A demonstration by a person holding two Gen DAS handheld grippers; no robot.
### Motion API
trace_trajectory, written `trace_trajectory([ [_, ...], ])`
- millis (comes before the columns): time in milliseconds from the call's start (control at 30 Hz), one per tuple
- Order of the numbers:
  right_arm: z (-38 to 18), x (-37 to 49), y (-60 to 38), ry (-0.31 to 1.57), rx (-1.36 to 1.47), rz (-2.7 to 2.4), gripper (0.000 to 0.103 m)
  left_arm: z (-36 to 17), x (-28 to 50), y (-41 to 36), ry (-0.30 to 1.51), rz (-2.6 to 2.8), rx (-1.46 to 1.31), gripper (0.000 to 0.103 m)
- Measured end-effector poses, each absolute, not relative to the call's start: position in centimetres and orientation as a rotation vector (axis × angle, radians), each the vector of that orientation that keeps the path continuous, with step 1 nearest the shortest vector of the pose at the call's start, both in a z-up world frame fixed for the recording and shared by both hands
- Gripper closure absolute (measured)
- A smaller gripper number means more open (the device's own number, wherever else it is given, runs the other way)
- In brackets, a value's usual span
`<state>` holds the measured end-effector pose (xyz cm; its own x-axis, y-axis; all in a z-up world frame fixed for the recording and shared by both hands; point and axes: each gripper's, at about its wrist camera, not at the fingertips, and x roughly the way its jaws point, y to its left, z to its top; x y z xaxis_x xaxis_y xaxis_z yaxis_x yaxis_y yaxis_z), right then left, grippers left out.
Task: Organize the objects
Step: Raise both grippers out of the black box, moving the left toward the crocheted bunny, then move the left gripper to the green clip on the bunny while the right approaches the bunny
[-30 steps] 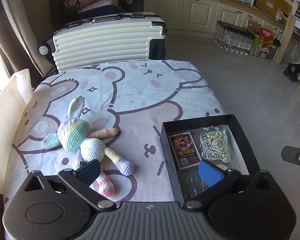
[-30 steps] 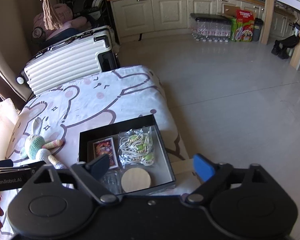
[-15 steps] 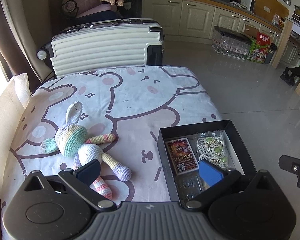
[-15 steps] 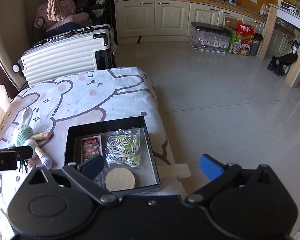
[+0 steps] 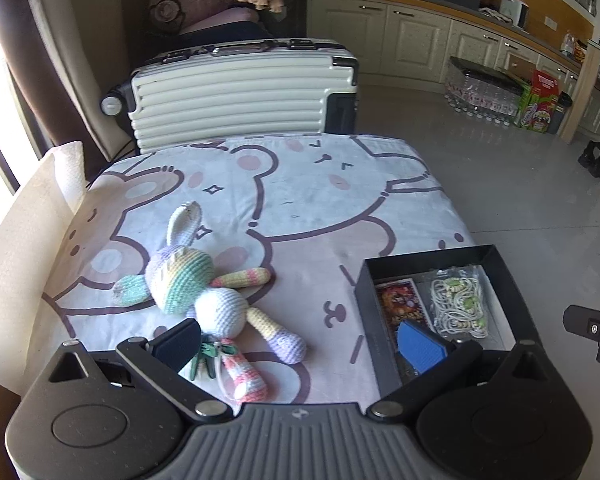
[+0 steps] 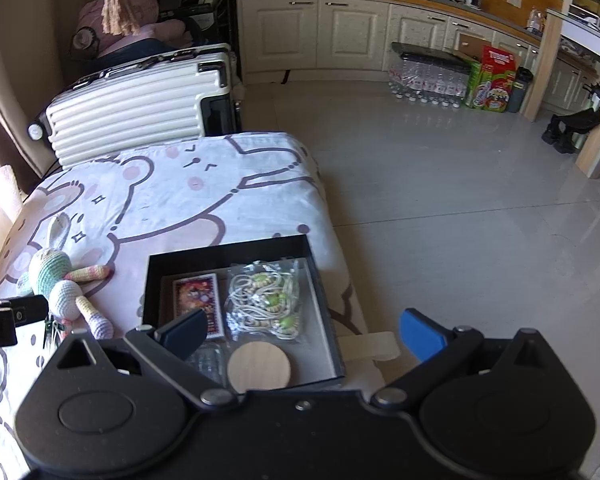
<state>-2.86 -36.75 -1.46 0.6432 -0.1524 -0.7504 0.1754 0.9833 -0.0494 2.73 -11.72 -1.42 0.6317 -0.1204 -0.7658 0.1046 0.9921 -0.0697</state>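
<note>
Bear-print blanket (image 5: 300, 200), crochet bunny (image 5: 204, 288) between left gripper (image 5: 300, 340) fingers

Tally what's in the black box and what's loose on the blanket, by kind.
In the black box:
Card pack: 1
Bagged cord bundle: 1
Round wooden disc: 1
Clear plastic item, too hidden to identify: 1
On the blanket:
Crochet bunny: 1
Green clip: 1
Total: 6

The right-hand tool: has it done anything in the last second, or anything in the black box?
The right tool has just been opening its jaws wider, with nothing gripped between them, above the black box. The left tool is open too, empty. The card pack, bagged cord, wooden disc and crochet bunny lie where they were.
</note>
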Motion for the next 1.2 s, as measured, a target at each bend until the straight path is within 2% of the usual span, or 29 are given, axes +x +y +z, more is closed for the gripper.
trace_trajectory([
  [767,-2.0,0.6,-25.2,0.836,-0.032,0.014,0.000,-1.9,1.5,0.8,0.864,0.082,-0.120,0.000],
  [1200,-1.4,1.3,-22.8,0.757,-0.019,-0.008,0.000,-2.0,1.5,1.9,0.852,0.060,-0.139,0.000],
])
